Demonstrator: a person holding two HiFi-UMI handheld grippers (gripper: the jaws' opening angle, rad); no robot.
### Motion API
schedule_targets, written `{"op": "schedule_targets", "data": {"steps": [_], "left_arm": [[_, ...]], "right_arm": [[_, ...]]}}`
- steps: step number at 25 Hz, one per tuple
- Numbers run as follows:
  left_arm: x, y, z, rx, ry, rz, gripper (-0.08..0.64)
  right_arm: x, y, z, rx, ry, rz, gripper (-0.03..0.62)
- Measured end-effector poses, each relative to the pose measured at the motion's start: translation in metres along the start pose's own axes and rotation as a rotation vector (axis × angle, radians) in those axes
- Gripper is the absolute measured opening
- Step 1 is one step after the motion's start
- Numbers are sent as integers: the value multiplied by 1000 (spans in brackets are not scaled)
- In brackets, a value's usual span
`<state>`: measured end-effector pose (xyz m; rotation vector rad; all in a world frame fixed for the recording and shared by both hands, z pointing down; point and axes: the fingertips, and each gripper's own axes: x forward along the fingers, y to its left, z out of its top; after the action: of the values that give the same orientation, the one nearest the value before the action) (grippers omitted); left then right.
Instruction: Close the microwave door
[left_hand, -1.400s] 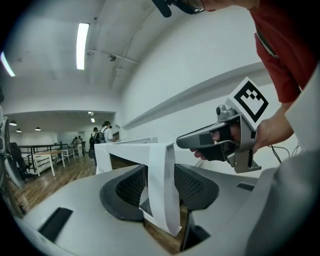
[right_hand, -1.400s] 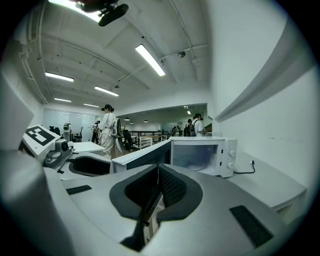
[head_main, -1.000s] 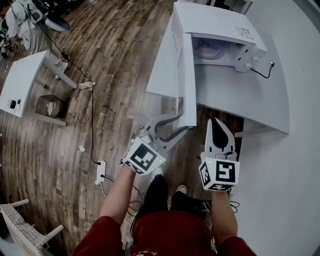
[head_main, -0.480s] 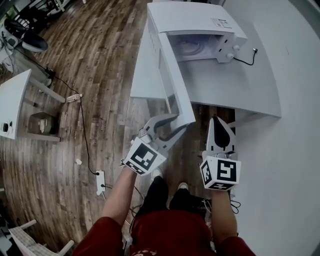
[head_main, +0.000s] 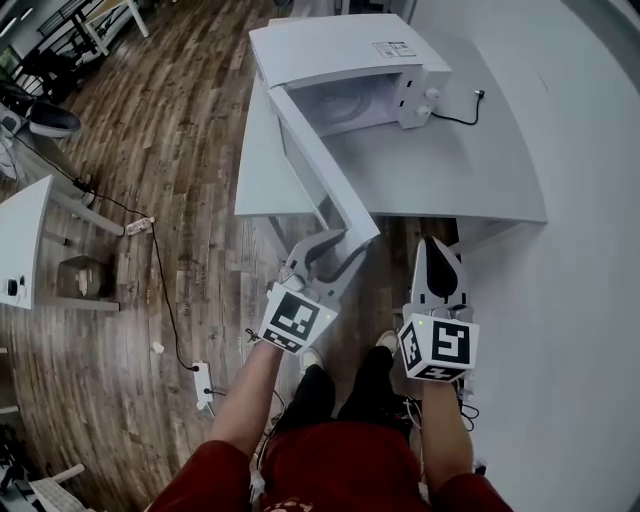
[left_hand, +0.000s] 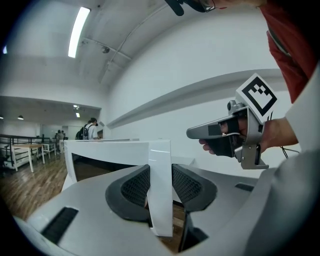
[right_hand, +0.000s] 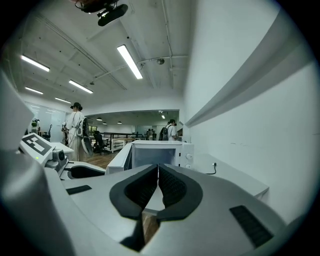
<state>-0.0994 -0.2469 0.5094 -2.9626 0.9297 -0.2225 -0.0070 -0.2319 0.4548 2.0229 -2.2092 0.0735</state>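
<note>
The white microwave (head_main: 340, 50) stands at the far end of a white table (head_main: 450, 180), its cavity facing me. Its door (head_main: 315, 170) hangs partly open and runs diagonally towards me. My left gripper (head_main: 345, 245) is clamped on the door's free edge. In the left gripper view that edge (left_hand: 160, 165) stands upright between the two dark pads (left_hand: 132, 187), which press on it from both sides. My right gripper (head_main: 437, 245) floats beside it to the right, shut and holding nothing. In the right gripper view its pads (right_hand: 172, 187) meet, and the microwave (right_hand: 160, 152) lies straight ahead.
A black cable (head_main: 455, 115) trails from the microwave's right side across the table. A white wall runs along the right. On the wooden floor at left lie a power strip (head_main: 203, 385) and a small white table (head_main: 20, 240). People stand far off in the room.
The door has swung from nearly edge-on to a slant closer to the cavity, with the left gripper still on its edge. Both grippers have moved forward; the microwave sits further left in view.
</note>
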Motion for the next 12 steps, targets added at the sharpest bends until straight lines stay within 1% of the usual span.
{"op": "schedule_targets", "data": {"steps": [4, 12], "left_arm": [[19, -2, 2, -9, 12, 65, 153], [61, -6, 7, -44, 39, 188, 153]], "right_arm": [[9, -23, 5, 4, -20, 32, 28], [25, -69, 7, 7, -28, 93, 28]]}}
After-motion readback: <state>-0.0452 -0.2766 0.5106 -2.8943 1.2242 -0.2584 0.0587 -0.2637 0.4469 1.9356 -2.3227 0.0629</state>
